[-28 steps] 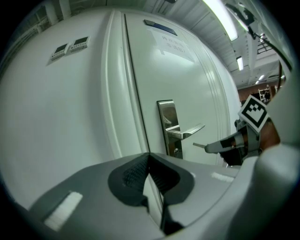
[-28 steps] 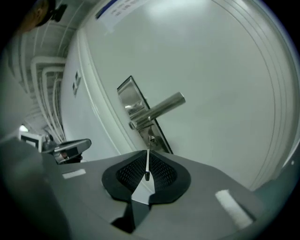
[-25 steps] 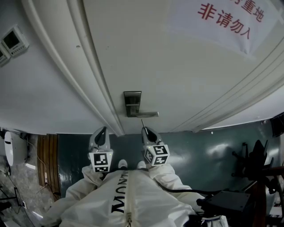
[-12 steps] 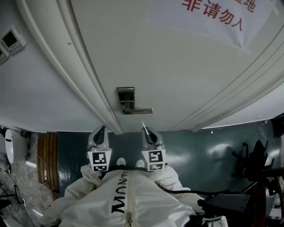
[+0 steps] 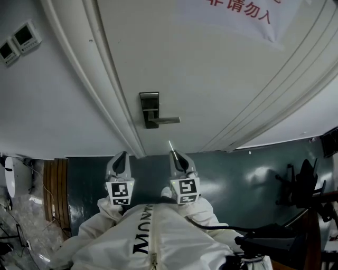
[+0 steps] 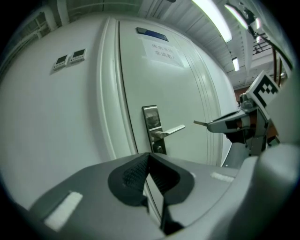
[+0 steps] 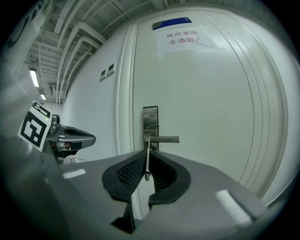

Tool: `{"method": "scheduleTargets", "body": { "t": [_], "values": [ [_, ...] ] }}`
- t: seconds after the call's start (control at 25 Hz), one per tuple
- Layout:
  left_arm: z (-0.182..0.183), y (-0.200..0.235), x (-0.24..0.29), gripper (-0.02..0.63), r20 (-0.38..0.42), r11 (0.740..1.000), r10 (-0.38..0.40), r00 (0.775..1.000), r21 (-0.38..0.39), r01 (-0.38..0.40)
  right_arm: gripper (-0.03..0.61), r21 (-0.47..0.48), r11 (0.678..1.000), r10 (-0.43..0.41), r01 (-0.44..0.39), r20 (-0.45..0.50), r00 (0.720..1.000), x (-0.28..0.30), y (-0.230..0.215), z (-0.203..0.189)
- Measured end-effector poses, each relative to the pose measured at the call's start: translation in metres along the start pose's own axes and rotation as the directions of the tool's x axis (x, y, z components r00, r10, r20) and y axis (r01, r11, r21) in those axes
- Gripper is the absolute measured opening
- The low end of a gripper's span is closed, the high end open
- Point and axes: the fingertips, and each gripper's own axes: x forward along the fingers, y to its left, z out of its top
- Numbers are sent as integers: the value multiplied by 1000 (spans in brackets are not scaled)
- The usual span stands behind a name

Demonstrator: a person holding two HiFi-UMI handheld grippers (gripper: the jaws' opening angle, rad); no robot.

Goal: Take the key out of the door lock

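Observation:
A thin metal key [image 7: 147, 157] stands upright between the pads of my right gripper [image 7: 147, 163], which is shut on it. The key's blade [image 5: 170, 144] pokes out past the right gripper [image 5: 173, 154], clear of the door. The steel lock plate [image 5: 149, 107] with its lever handle [image 5: 165, 121] sits on the white door, a short way ahead of both grippers. Below the handle, the keyhole [image 6: 159, 150] shows nothing in it. My left gripper [image 5: 122, 156] hangs beside the right one, shut with nothing in it [image 6: 149, 158].
The white door [image 5: 211, 68] carries a paper sign with red print [image 5: 237, 13]. The door frame [image 5: 100, 89] runs left of the lock. Two wall panels [image 5: 18, 42] sit on the wall at far left. A dark green floor lies below, with black equipment [image 5: 301, 195] at right.
The view has shifted, so the lock plate sits higher and farther from the grippers. Both grippers stay side by side, and the right one keeps the key.

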Motion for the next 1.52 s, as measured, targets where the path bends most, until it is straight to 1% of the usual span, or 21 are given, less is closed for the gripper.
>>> {"method": "scheduleTargets", "body": {
  "t": [0.16, 0.32, 0.48, 0.68, 0.8, 0.92, 1.08, 1.28, 1.52],
  "values": [
    [-6, 3, -35, 0, 28, 1000, -31, 999, 4, 31, 22, -4, 999, -54, 54, 13, 998, -27, 24, -1],
    [-18, 15, -76, 0, 52, 999, -43, 998, -2, 43, 23, -17, 995, -99, 100, 35, 994, -55, 56, -2],
    [-42, 17, -120, 0, 46, 997, -72, 996, -20, 73, 23, -20, 991, -135, 136, 41, 990, -88, 93, -12],
    [-62, 6, -161, 0, 36, 992, -123, 992, -19, 124, 23, -12, 988, -153, 153, 21, 988, -131, 133, -28],
    [-65, -6, -181, 0, 40, 990, -139, 990, -30, 140, 23, -14, 987, -160, 160, 14, 987, -153, 141, -32],
    [-60, -17, -194, 0, 56, 989, -143, 988, -23, 144, 22, -31, 986, -165, 165, 19, 986, -168, 142, -33],
    [-54, -19, -195, 0, 65, 992, -120, 991, -20, 122, 23, -44, 986, -156, 158, 36, 987, -172, 136, -33],
    [-48, -27, -206, 0, 63, 995, -94, 994, -18, 95, 23, -40, 992, -120, 121, 32, 992, -178, 135, -33],
    [-55, -32, -216, 0, 48, 997, -70, 996, -19, 71, 23, -52, 995, -86, 87, 32, 996, -180, 139, -40]
  ]
}}
